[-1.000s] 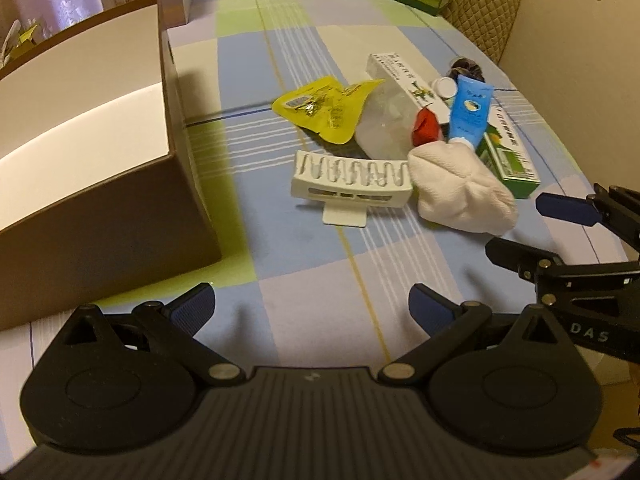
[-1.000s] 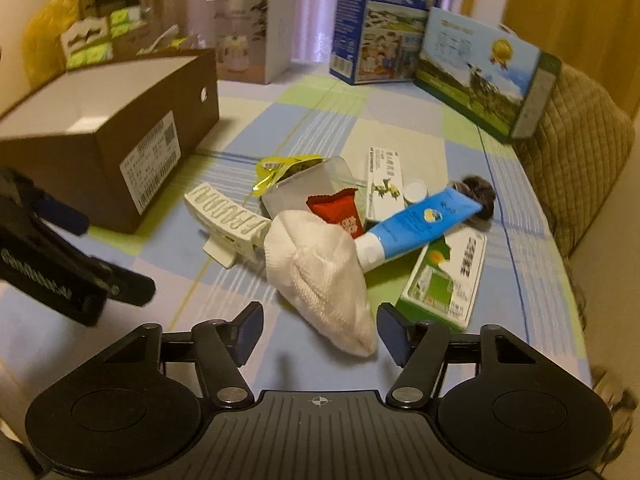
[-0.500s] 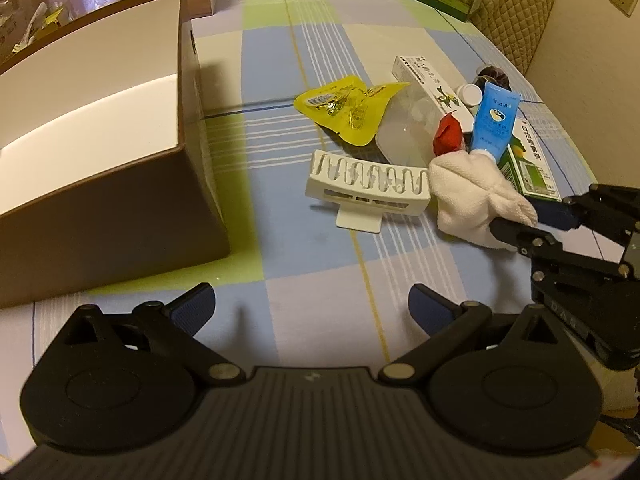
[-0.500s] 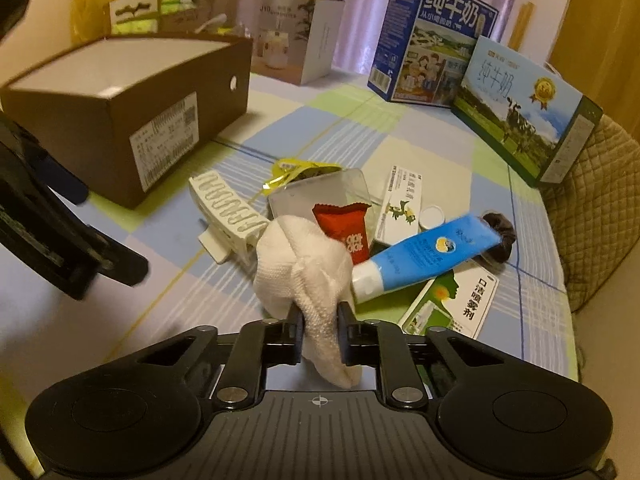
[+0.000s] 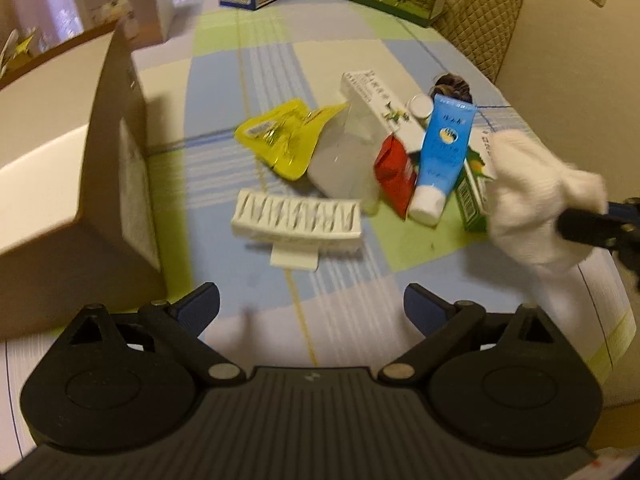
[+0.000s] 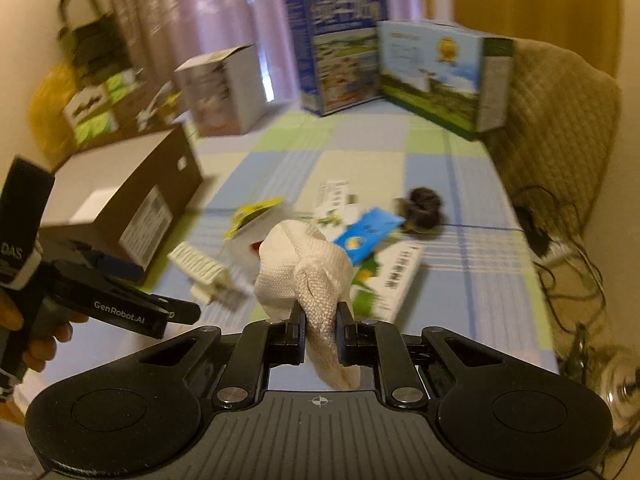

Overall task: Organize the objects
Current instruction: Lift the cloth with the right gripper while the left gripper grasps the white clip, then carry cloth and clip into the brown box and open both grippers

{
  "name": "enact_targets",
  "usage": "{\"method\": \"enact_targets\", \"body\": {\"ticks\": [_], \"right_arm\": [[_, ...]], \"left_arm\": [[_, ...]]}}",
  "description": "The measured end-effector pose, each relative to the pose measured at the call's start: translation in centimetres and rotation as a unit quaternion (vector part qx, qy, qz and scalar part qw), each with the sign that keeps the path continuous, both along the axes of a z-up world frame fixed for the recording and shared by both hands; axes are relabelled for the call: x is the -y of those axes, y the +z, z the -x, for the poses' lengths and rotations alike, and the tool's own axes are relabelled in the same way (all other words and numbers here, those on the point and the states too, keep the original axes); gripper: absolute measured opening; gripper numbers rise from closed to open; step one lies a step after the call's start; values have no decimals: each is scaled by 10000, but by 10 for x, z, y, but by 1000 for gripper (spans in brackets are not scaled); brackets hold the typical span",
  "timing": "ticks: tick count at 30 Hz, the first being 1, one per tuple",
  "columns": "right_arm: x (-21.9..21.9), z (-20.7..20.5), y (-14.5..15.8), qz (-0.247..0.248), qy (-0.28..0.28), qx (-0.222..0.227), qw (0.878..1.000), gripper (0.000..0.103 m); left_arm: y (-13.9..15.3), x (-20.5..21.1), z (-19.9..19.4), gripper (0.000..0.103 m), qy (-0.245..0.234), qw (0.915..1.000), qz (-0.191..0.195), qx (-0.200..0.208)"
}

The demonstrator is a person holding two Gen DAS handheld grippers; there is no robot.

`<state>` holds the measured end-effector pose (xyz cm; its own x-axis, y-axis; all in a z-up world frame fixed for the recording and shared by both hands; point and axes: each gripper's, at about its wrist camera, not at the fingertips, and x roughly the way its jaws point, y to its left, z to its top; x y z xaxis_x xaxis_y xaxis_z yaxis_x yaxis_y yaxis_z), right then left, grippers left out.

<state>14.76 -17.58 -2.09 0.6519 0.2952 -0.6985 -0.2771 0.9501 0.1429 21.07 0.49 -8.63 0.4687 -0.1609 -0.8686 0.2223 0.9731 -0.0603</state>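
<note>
Right tool [image 6: 319, 334] clamped on white cloth bundle [image 6: 304, 268] — lifted clear of the worktop [image 6: 360, 152].
Pads pinched a fold low on the bundle; most of the knit bulged ahead of the jaws and a tail hung below, so it read as soft, light, compressible, not fragile — likely to sag or swing rather than slip. A deeper bite nearer the knot looked the safer hold. Left tool [image 5: 312, 306] had its jaws wide, closing slightly, nothing between them, over bare worktop just short of the white slotted rack [image 5: 297, 222]. Beyond, the pile: blue tube [image 5: 442, 156], red packet [image 5: 394, 172], yellow pouch [image 5: 282, 136], green-and-white carton [image 6: 394, 276]. Open brown box [image 5: 60, 184] sat beside the pile — probable drop point.
</note>
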Motion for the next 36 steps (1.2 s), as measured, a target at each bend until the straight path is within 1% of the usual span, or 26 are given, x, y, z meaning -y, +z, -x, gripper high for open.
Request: {"method": "enact_targets", "body": {"ticks": [4, 9, 14, 16, 19, 25, 28, 31, 36], "right_arm": [[21, -2, 5, -35, -330, -40, 9994, 11], [36, -2, 2, -61, -561, -130, 9983, 11], [43, -3, -2, -63, -624, -192, 9978, 11], [46, -4, -3, -68, -642, -208, 9977, 11], [49, -6, -3, -76, -636, -227, 9977, 11], [56, -8, -5, -82, -548, -304, 9980, 11], [59, -8, -4, -121, -460, -313, 9984, 11], [61, -7, -2, -162, -318, -297, 9989, 11], [59, -8, 0, -264, 4, -331, 9991, 11]], "left_arm": [[0, 7, -17, 96, -158, 9998, -90, 54], [-6, 13, -37, 92, -307, 9991, -301, 17], [-17, 12, -54, 86, -341, 9984, -417, -176], [-19, 12, -59, 85, -355, 9983, -408, -218], [-22, 12, -64, 81, -369, 9982, -371, -277], [-22, 16, -58, 82, -311, 9986, -343, -240], [-20, 19, -50, 82, -201, 9991, -324, -201], [-16, 21, -40, 81, -34, 9995, -279, -158], [2, 20, -17, 81, 341, 9993, -108, -65]]}}
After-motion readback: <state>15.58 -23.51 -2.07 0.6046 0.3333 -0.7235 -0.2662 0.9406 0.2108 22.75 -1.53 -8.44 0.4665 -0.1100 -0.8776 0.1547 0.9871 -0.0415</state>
